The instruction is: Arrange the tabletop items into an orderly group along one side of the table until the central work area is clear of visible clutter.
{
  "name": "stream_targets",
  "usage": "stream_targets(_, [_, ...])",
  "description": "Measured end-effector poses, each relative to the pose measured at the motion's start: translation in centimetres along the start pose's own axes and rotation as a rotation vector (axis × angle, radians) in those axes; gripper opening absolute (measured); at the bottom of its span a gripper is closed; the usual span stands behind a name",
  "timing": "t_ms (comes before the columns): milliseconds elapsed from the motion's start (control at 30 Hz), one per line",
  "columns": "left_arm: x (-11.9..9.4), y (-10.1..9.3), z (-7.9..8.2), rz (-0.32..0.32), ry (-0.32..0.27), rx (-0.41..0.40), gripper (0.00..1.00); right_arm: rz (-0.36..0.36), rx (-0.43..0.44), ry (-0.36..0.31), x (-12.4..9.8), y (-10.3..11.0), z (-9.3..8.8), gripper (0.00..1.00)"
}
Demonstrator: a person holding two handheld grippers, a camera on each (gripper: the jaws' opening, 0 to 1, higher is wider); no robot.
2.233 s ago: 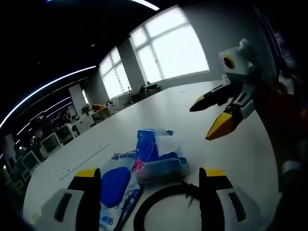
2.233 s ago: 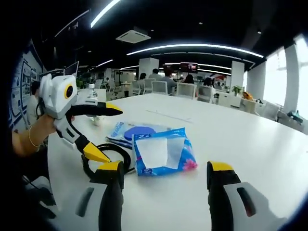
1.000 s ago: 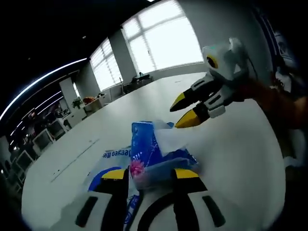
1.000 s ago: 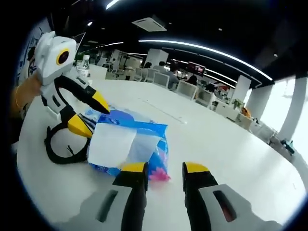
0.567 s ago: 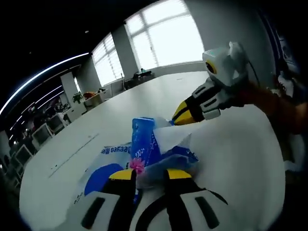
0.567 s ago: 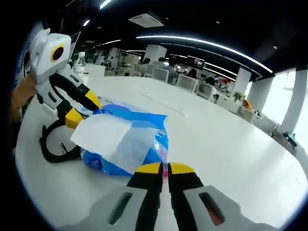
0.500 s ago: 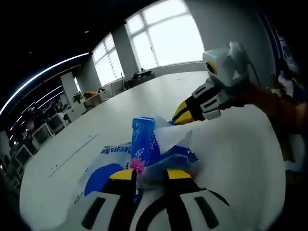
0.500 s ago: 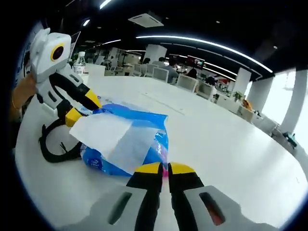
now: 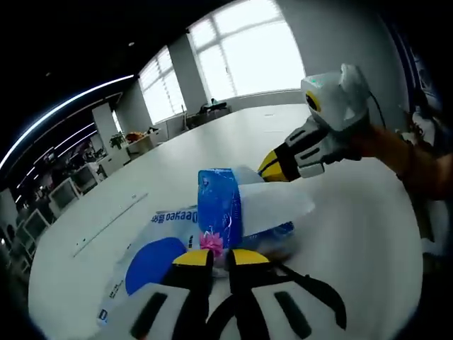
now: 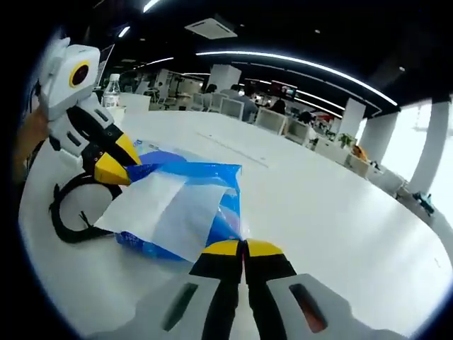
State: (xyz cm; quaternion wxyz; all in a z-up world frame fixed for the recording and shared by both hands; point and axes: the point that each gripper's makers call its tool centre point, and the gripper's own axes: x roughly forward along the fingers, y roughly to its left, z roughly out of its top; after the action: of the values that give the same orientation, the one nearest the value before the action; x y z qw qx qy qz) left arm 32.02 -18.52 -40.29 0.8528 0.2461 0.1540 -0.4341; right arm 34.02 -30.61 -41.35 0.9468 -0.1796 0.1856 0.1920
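Open-plan office (big bright windows [image 9: 248, 57])

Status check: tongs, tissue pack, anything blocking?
Both tongs, left and right, shut on opposite ends of the blue tissue pack. Pack stretched between them. Black cable loop and flat blue packet lie beside it.

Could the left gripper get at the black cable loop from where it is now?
Probably not right away. The left gripper is shut on one end of the blue tissue pack, the right gripper on the other. The black cable loop lies just beside it, so it would be easy once the pack is released.
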Motion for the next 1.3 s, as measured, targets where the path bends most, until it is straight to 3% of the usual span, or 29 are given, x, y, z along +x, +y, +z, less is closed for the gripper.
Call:
stream_targets(167, [-0.1,0.0,0.2,0.018,0.001,0.028,0.05,-0.011,0.011,-0.002,-0.2,-0.3,0.1,0.0])
stream_targets(567, [-0.4,0.0,0.9,0.012,-0.008,0.002,0.04,-0.029,0.032,-0.014,-1.3,-0.8,0.3,0.0])
stream_targets(900, [-0.4,0.3,2.3,0.02,-0.02,0.02,0.03,-0.058,0.041,-0.062,-3.6,-1.4,1.5,0.0])
stream_targets(1100, [0.0,0.6,3.3,0.003,-0.032,-0.063,0.03,-0.08,0.059,-0.104,-5.6,-2.0,2.1,0.0])
stream_targets(1300, [0.8,0.4,4.6,0.002,-0.028,-0.064,0.03,-0.098,0.08,-0.134,-7.2,-2.5,2.0,0.0])
